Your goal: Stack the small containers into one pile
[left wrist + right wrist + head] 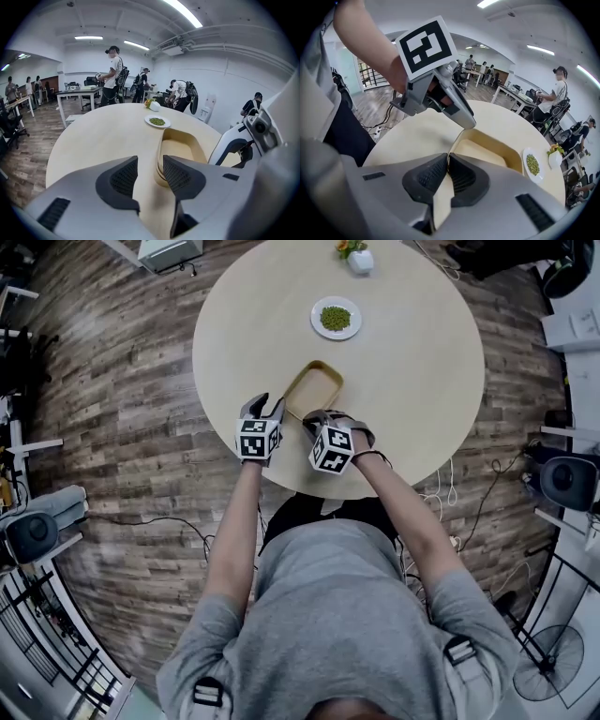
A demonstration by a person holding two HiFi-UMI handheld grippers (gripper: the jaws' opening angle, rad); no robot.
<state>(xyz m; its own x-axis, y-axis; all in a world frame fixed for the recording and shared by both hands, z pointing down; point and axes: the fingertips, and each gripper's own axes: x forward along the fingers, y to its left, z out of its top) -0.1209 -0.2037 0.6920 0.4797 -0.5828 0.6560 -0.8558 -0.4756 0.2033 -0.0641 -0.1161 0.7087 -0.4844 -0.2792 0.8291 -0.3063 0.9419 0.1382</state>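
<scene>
A beige oblong container (314,388) lies on the round table (412,362) near its front edge; in the left gripper view its near end (180,147) shows layered rims, like nested containers. My right gripper (324,418) (447,176) is shut on the thin near rim of this container (487,150). My left gripper (265,405) (150,174) stands open just left of the container, its right finger beside the container's corner, with no pad pressing on it. In the right gripper view the left gripper (464,119) reaches the rim's far corner.
A white plate of green peas (336,318) (157,121) sits further back on the table, with a small white vase of flowers (358,257) behind it. Several people stand at desks beyond the table. Wooden floor surrounds the table.
</scene>
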